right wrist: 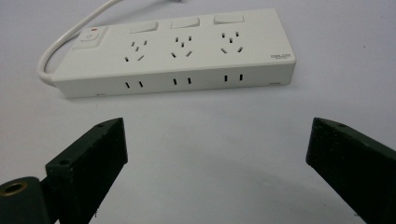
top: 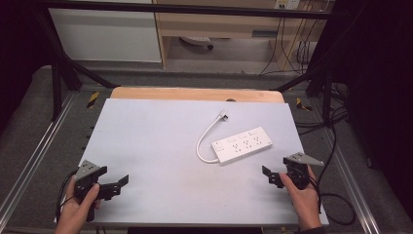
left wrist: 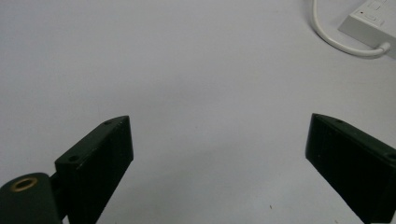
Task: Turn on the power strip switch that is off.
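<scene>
Both tongs stood wide and empty: left gripper (top: 118, 185), right gripper (top: 269, 175). The power strip (right wrist: 175, 49) lay just ahead of the right jaws, untouched. A square, level approach to its long sides seemed advisable. Its plug (top: 223, 115) was too small to make out.

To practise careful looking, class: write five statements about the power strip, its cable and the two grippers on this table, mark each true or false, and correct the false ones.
1. The white power strip lies flat on the table. True.
2. The right gripper is clamped on the power strip. False: its jaws stand open and empty, short of the strip.
3. The strip's top face has three rows of sockets. True.
4. The strip's cable is black. False: it is white, ending in a plug.
5. The left gripper holds the plug. False: it is open, over bare table.
</scene>
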The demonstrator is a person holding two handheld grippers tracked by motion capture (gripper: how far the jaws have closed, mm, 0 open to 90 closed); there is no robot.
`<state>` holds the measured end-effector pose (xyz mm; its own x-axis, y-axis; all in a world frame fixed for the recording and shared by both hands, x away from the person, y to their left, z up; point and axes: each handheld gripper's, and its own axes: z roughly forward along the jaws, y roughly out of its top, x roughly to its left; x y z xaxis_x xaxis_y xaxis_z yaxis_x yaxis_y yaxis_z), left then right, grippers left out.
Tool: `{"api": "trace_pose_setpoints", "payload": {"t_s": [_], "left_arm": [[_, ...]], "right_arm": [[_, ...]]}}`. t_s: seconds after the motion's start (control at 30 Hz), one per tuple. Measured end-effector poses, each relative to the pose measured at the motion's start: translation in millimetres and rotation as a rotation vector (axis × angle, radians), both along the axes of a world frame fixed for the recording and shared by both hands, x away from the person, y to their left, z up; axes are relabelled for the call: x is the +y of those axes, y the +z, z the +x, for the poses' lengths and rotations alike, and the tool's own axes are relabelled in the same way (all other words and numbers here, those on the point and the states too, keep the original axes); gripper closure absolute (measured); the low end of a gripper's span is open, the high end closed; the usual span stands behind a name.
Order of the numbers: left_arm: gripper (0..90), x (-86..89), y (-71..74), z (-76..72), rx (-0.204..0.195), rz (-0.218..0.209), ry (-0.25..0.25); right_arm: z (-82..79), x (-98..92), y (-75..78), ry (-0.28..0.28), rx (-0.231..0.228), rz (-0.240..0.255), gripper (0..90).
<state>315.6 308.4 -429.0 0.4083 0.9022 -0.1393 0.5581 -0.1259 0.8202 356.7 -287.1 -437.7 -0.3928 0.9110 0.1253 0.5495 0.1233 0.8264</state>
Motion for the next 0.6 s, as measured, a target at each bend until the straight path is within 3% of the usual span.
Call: {"api": "trace_pose_setpoints", "payload": {"t_s": [0.3,0.6], "left_arm": [[7.6,-0.4,-1.7,0.9,0.01,0.005,-0.002],[7.6,-1.1,-2.7,1.1,0.015,0.009,-0.013]], "right_arm": [[-0.9,-1.5,10.8,-0.003,-0.039,0.01,5.6],[6.8,-2.3,34.3,0.011,-0.077,0.002,5.2]]}}
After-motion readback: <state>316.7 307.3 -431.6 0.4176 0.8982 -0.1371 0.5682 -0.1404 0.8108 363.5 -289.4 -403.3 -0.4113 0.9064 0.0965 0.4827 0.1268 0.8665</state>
